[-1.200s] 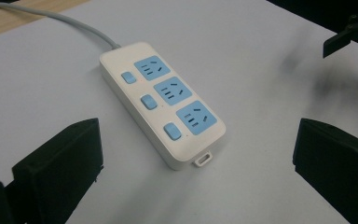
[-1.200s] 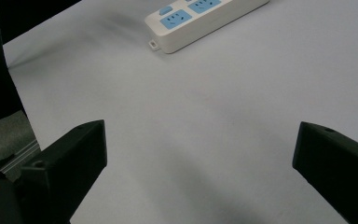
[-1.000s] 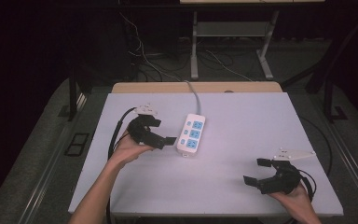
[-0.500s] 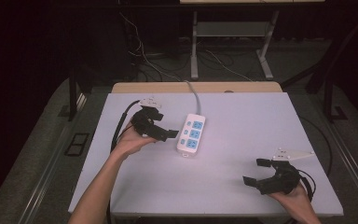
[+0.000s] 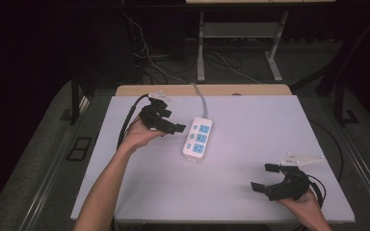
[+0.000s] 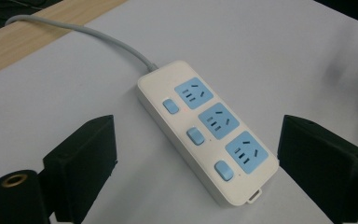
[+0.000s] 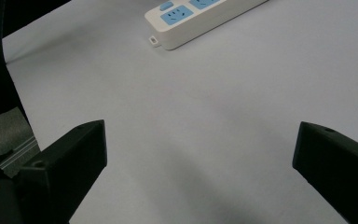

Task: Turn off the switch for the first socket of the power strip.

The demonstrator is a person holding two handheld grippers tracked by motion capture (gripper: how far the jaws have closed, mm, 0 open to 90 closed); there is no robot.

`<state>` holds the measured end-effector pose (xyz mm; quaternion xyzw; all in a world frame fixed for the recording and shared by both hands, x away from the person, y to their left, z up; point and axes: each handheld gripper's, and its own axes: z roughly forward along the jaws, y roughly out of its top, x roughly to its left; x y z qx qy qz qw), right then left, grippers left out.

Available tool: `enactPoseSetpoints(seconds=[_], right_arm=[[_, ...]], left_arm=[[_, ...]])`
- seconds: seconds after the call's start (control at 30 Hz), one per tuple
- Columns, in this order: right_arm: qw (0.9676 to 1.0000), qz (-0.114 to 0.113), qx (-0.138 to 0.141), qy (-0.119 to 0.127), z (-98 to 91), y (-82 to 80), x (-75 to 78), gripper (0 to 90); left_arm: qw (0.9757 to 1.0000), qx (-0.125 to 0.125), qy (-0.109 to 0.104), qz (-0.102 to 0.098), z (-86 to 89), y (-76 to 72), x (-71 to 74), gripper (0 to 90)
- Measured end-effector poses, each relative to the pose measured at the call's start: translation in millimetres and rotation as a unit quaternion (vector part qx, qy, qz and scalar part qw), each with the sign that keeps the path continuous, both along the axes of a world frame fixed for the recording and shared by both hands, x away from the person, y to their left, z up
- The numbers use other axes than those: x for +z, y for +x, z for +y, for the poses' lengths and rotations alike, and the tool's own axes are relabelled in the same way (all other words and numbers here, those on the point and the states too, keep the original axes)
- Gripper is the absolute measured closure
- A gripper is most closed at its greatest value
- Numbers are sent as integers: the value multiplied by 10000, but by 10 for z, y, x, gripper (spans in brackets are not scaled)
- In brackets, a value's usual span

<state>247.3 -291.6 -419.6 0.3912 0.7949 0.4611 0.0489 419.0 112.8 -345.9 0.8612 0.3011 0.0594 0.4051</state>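
Note:
A white power strip point(image 5: 198, 138) with three blue sockets and three blue switches lies flat near the middle of the white table point(image 5: 255, 125). Its grey cord point(image 5: 202, 98) runs off the far edge. My left gripper point(image 5: 171, 120) is held just left of the strip's far end, open and holding nothing. In the left gripper view the strip point(image 6: 209, 130) lies ahead, between and beyond the spread jaws of that gripper point(image 6: 198, 140). My right gripper point(image 5: 265, 177) hovers open near the front right corner. In the right gripper view the strip's end point(image 7: 200, 18) lies far ahead of its jaws point(image 7: 200, 140).
A wooden strip point(image 5: 250, 90) borders the table's far edge. Behind it stand metal frame legs point(image 5: 201, 45) and loose cables point(image 5: 144, 48) on the dark floor. The left gripper's black cable point(image 5: 127, 118) trails over the table's left side.
My left gripper has moved away from me, toward the far side of the table, alongside the strip's far end. The right gripper has barely moved.

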Motion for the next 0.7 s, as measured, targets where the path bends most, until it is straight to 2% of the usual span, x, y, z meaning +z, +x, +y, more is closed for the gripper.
enactPoseSetpoints(seconds=[0.23, 0.3, 0.43, 0.57, 0.7], right_arm=[[10000, -1, -1, -19, -6, 14, -11, 27], [10000, 9, -13, -18, -10, 11, -8, 27], [10000, 1, -16, -9, -16, 12, -6, 27], [10000, -2, -27, -1, -19, 13, -1, 27], [10000, -29, -25, 13, -31, 15, 0, 27]], left_arm=[[9999, -110, 70, -9, -91, 91, 84, 159], [9998, -162, 79, -2, -124, 120, 109, 213], [9997, -209, 133, -21, -193, 183, 143, 260], [9995, -270, 146, -19, -258, 236, 139, 331], [9991, -331, 248, -3, -315, 286, 112, 410]])
